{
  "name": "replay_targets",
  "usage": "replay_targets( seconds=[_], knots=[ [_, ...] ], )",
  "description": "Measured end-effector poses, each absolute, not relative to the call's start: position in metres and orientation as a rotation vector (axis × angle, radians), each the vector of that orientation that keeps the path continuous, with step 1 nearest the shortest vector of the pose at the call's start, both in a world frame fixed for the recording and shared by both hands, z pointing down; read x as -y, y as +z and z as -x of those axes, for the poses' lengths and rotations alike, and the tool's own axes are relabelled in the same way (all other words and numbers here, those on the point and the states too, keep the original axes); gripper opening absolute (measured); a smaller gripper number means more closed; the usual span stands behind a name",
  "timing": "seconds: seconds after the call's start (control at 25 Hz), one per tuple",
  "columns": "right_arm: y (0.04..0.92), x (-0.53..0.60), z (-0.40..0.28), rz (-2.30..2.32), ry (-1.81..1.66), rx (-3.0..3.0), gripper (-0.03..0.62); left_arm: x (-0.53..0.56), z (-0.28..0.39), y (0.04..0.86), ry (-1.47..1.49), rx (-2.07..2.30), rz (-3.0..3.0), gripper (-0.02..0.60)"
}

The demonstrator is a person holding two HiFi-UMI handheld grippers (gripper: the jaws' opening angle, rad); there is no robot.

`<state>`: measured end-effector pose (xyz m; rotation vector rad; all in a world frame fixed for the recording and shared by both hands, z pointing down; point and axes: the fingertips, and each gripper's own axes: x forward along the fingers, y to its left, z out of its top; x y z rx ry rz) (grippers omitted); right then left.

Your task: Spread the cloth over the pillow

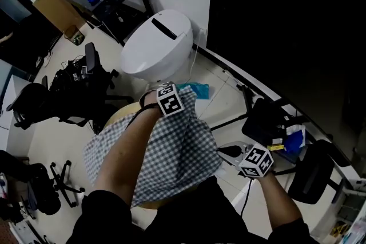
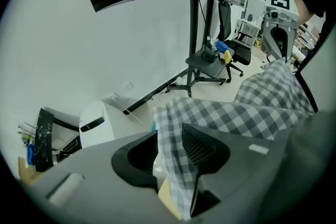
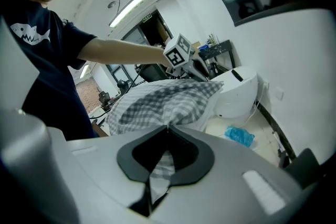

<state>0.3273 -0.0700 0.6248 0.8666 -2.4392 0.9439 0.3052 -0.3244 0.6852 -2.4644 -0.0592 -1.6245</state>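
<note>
while pinched at both ends, grey-and-white checked fabric cloth [image 1: 171, 151]: bunched in a hump over the soft white pillow [image 3: 208, 110], not yet flat; pillow mostly covered, pale edge showing under the checks in right gripper view.
step: judged as drawing the two held ends apart and settling the sheet down.
how to: keep both grips firm; pull ends away from each other to take out the folds; lower evenly; release only after covering every side; avoid dragging the pillow across the tan round top [image 1: 117, 117] beneath.
left gripper [image 2: 176, 157]: jaws roughly half closed, clamping a thick fold of cloth, loose end draping down between the pads; at the far end, pointed steeply down.
right gripper [image 3: 167, 152]: jaws pressed together on a thin strip of cloth; at the near end, well apart from the left.
risk: slipping of the thin right-hand pinch under tension.
surroundings: white rounded bin-like unit [image 1: 157, 46] beyond; crumpled blue bag [image 1: 197, 88] on the floor beside it.
</note>
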Motion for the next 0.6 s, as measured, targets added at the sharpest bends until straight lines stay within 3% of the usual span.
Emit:
replay_targets(
  seconds=[0.6],
  knots=[
    [0.641, 0.022, -0.359, -1.007, 1.111, 2.252, 0.014, 0.326, -0.307, 0.71, -1.687, 0.073, 2.355, 0.137]
  ],
)
